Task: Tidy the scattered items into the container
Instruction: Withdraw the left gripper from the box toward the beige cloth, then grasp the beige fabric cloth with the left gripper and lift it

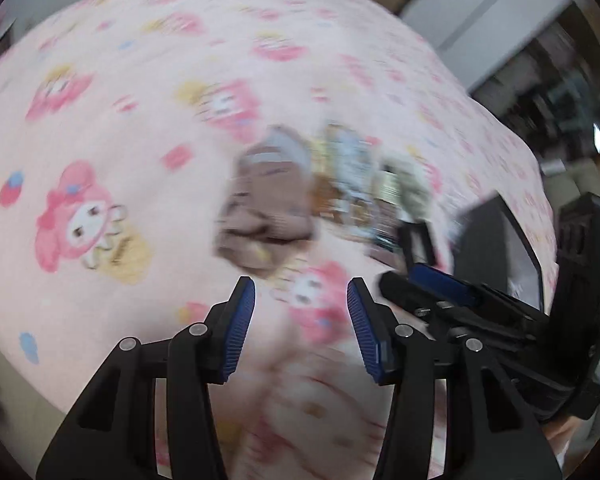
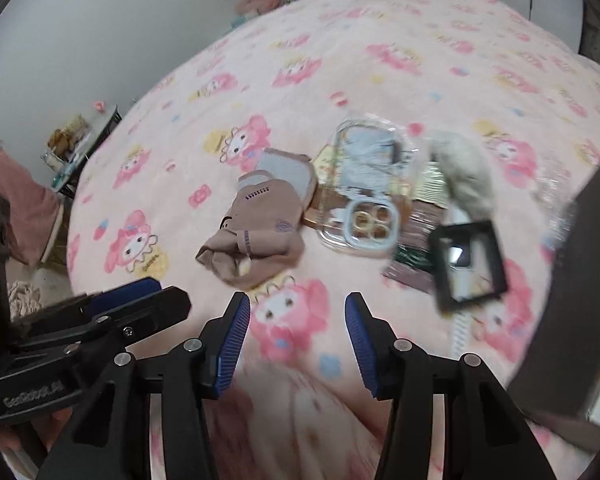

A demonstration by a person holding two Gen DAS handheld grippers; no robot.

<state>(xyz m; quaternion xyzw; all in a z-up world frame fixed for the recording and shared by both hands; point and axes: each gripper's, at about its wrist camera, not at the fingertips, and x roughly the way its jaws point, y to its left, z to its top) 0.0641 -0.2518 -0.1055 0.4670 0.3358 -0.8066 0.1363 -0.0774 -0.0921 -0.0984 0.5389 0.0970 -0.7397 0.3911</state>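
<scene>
1. Setting. A pink fleece blanket (image 2: pixel 380 60) printed with cartoon rabbit figures covers the bed; the scattered items lie in one cluster near its middle, ahead of both tools. A dark box-like container (image 2: pixel 572 280) stands at the right edge of the right wrist view, just beside the cluster.
2. Left gripper (image 1: pixel 301 322). Jaws stand apart with nothing between the blue ribbed pads; it hovers over bare blanket, short of the cluster. This view is blurred.
3. Right gripper (image 2: pixel 298 338). Jaws likewise parted and empty, above the blanket near the cluster's front edge.
4. Beige folded cloth garment (image 2: pixel 256 224). Leftmost item; judged soft, light and limp. A pinch on a thick fold near the middle should gather it; an edge grip would likely let it unfold and drag.
5. Clear plastic blister pack with a pale blue card (image 2: pixel 364 184). Central; judged light, stiff and slippery, and it may crackle or buckle. Best taken across a rim edge.
6. Small black square-framed box (image 2: pixel 468 264). Nearest the container; judged rigid and light. Grip across two opposite sides.
7. Grey-green fuzzy soft item (image 2: pixel 468 172). Behind the frame; its identity cannot be told. Appears compressible.
</scene>
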